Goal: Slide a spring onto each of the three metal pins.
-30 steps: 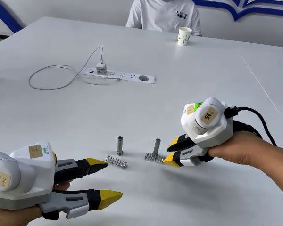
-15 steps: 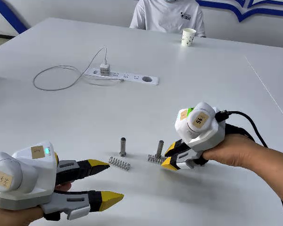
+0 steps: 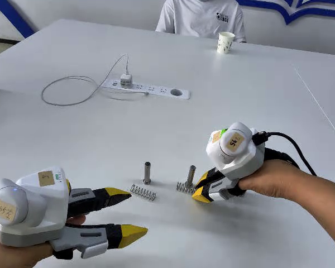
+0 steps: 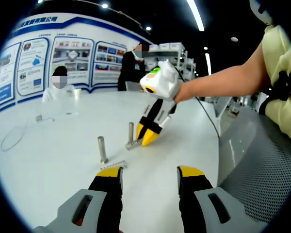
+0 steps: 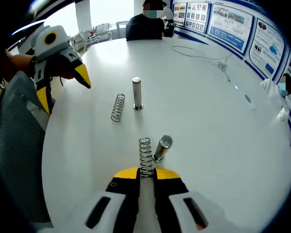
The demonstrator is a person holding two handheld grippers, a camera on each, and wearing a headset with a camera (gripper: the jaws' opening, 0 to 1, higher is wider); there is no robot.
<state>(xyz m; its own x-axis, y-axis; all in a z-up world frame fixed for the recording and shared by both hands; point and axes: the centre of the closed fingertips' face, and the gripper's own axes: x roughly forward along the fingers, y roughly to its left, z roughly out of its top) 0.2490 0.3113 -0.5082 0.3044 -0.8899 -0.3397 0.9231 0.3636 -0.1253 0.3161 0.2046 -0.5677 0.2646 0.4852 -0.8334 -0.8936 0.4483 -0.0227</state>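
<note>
Two metal pins stand upright near the middle of the white bench (image 3: 251, 95) in the head view: the left pin (image 3: 147, 172) and the right pin (image 3: 190, 176). The loose spring (image 3: 143, 192) lies flat at 6 o'clock of the left pin. The held spring (image 3: 184, 187) lies at 7 o'clock of the right pin's base. The right gripper (image 3: 199, 188) reaches in from 3 o'clock, its jaws closed on that spring's end. The left gripper (image 3: 133, 211) sits at 7 o'clock, jaws wide apart and empty.

From the left gripper view, its own jaws gape at 6 o'clock with the loose spring just beyond the left tip.

From the right gripper view, the jaws pinch the held spring's near end. The spring runs toward 12 o'clock, with the right pin just beside it at 1 o'clock.
</note>
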